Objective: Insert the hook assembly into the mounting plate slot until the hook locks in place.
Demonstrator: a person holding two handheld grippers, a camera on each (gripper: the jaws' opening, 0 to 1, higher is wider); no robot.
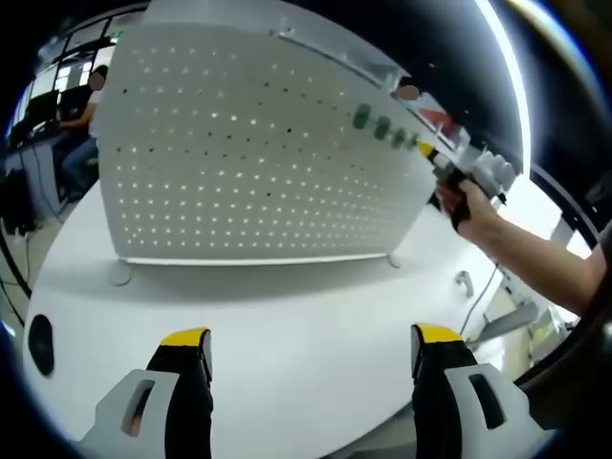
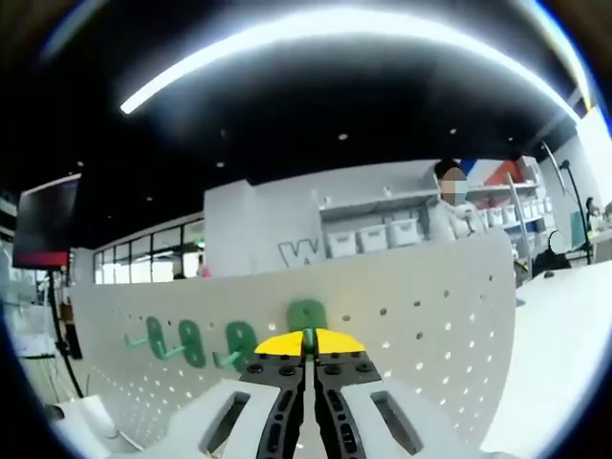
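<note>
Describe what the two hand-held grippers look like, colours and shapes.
The left hand-held gripper has two black jaws with yellow tips on pale grey slotted bodies. The right hand-held gripper looks alike: yellow tips, black jaws with small screws, and pale grey slotted bodies.

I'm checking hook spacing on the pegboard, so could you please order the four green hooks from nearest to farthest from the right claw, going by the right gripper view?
1. Green hook gripped at the right claw.
2. Second hook, just left.
3. Third hook, further left.
4. Fourth hook, leftmost.
</note>
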